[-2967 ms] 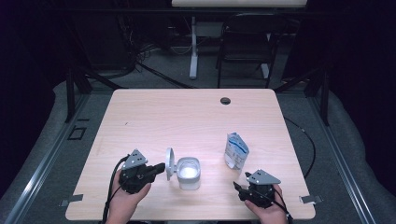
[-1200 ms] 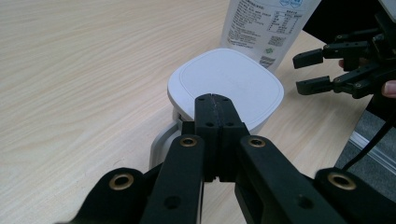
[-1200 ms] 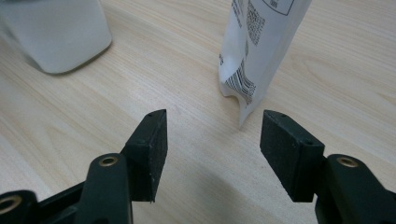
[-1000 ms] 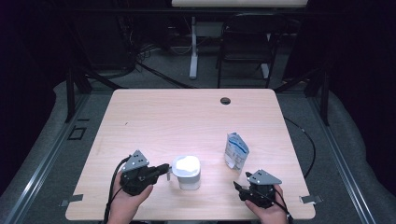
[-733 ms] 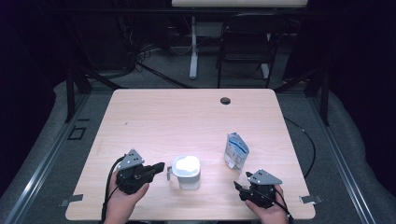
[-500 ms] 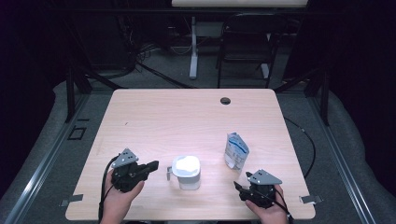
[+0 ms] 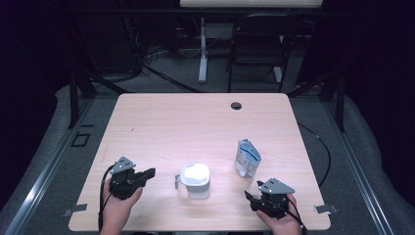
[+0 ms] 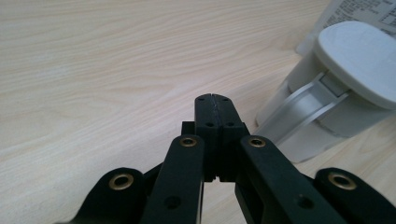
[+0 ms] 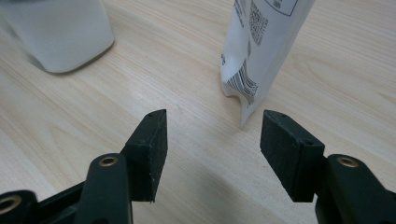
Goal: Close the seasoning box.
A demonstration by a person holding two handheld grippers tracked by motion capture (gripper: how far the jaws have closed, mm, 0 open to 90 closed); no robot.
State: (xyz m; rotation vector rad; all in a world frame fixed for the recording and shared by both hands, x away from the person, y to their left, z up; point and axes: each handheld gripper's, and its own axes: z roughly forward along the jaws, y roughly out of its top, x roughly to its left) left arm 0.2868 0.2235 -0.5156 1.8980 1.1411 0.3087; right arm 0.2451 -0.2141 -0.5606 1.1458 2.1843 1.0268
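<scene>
Near the tabletop's (image 7: 161, 122) front edge, your left tongs (image 7: 148, 173) are pressed together on nothing, well to the left of the white lidded container (image 7: 195, 180). Three seconds ago its lid stood swung up on the left side beside those tongs; now the lid lies flat on top, and over the past second your left hand has drawn back leftward and lower. Your right tongs (image 7: 250, 198) hold their place, spread and empty, near the upright white pouch (image 7: 247, 157).
</scene>
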